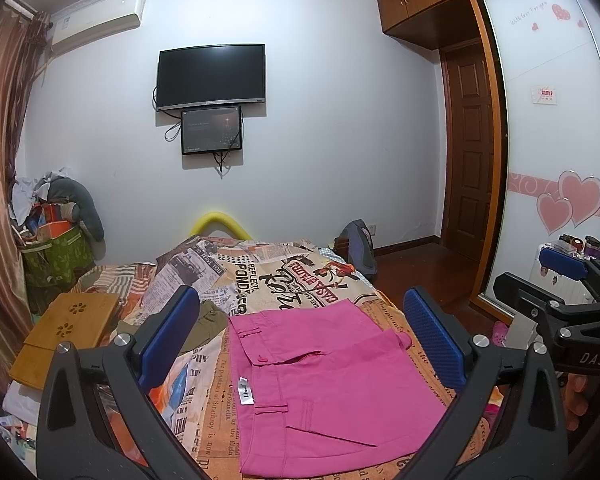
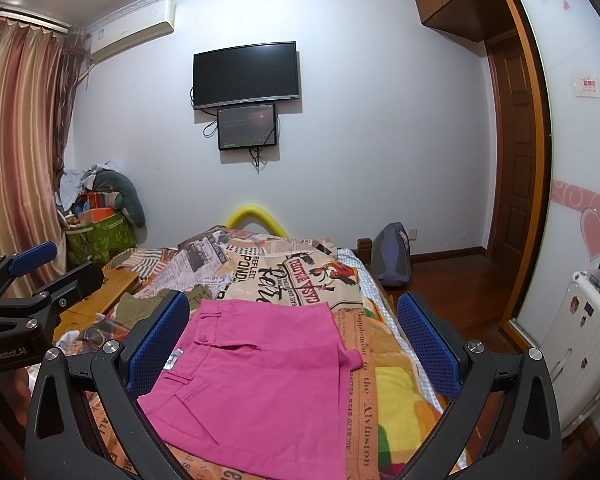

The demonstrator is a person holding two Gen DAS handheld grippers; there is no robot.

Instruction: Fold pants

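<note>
Bright pink pants lie folded flat into a compact rectangle on the printed bedspread, waistband and white label toward the left. My left gripper hovers above them, open, its blue pads wide apart and holding nothing. In the right wrist view the same pants lie under my right gripper, also open and empty. Each gripper shows in the other's view: the right gripper off the pants' right edge, the left gripper off their left. A hand is partly visible behind each.
An olive garment lies crumpled just left of the pants. A wooden lap tray sits at the bed's left side, a full green basket behind it. On the floor to the right are a backpack and a white suitcase.
</note>
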